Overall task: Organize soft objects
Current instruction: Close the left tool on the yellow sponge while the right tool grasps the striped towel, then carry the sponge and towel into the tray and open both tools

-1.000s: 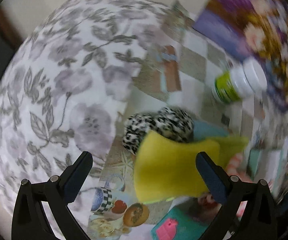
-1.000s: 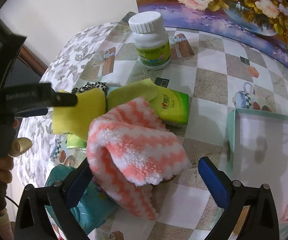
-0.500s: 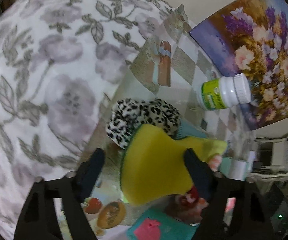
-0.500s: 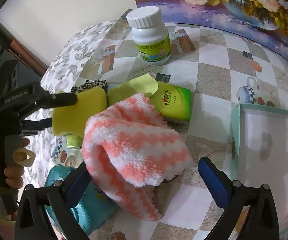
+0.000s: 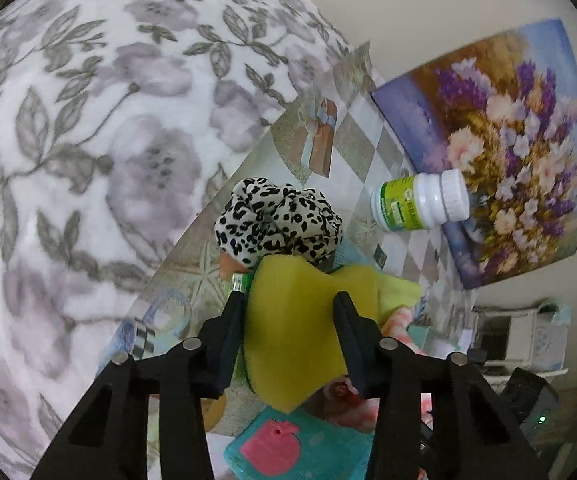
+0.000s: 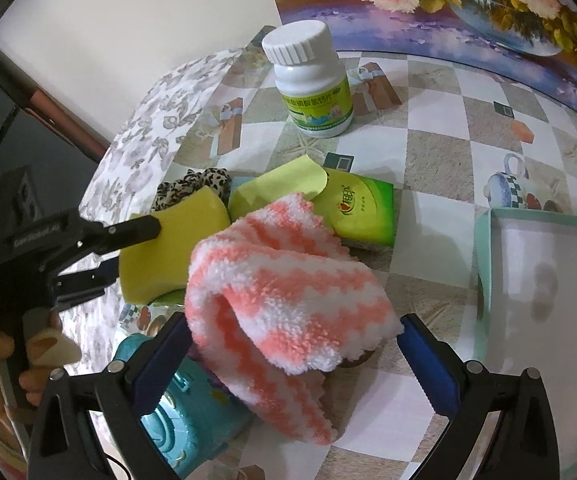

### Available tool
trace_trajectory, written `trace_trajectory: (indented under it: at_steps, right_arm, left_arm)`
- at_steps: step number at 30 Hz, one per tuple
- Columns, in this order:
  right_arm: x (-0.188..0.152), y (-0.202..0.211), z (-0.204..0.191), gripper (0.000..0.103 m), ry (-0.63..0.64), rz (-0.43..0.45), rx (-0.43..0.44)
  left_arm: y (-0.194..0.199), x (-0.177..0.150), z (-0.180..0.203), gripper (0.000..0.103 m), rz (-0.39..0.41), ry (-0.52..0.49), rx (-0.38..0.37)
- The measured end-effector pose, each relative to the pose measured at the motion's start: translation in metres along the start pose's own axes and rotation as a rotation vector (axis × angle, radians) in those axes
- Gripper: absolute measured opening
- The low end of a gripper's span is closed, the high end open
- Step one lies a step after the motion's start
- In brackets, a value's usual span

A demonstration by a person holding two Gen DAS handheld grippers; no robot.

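Note:
My left gripper is shut on a yellow sponge, pinching its waist; the sponge also shows in the right wrist view, with the left gripper reaching in from the left. A leopard-print scrunchie lies just beyond the sponge. A fluffy pink-and-white striped cloth lies heaped between the fingers of my right gripper, which is open and not touching it. A yellow-green cloth lies over a green tissue pack.
A white pill bottle stands behind the pile on the checked tablecloth. A teal toy sits front left. A pale green box is at right. A flower painting leans at the back. A floral cloth covers the left.
My left gripper has closed from open onto the yellow sponge and squeezed it narrower. The right gripper has hardly moved over the striped cloth.

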State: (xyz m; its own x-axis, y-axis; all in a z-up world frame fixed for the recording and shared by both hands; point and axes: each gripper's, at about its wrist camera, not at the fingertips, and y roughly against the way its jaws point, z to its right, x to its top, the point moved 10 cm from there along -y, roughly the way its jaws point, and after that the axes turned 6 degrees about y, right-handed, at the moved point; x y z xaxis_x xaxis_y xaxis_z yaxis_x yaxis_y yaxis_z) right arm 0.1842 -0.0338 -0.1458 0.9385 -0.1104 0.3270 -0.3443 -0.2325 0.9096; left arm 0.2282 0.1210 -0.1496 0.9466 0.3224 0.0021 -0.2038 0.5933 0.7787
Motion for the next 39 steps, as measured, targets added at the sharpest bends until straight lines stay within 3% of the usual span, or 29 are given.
trace_trajectory:
  at_steps: [3,6,14,25,29,31,39]
  right_arm:
    - [0.001,0.002,-0.001,0.103,0.011,0.018,0.005]
    - [0.001,0.002,-0.003,0.096,0.027,0.032,0.015]
    - [0.003,0.002,-0.008,0.076,0.062,0.066,0.038]
    - [0.007,0.014,0.0,0.033,0.043,0.121,0.078]
    - [0.01,0.021,-0.001,0.024,0.042,0.14,0.103]
    - [0.012,0.025,-0.001,0.013,0.04,0.15,0.118]
    - [0.027,0.066,-0.003,0.01,0.033,0.227,0.155]
  left_arm:
    - [0.006,-0.004,0.001,0.045,0.028,0.044,-0.04]
    - [0.015,-0.007,0.002,0.044,0.062,0.074,-0.069]
    - [0.031,-0.013,0.003,0.044,0.121,0.11,-0.033]
    - [0.035,-0.02,0.008,0.044,0.145,0.145,-0.015]
    - [0.043,-0.02,0.011,0.044,0.167,0.15,-0.005]
    - [0.048,-0.02,0.015,0.044,0.179,0.151,-0.002]
    - [0.07,-0.025,0.048,0.044,0.224,0.13,-0.032]
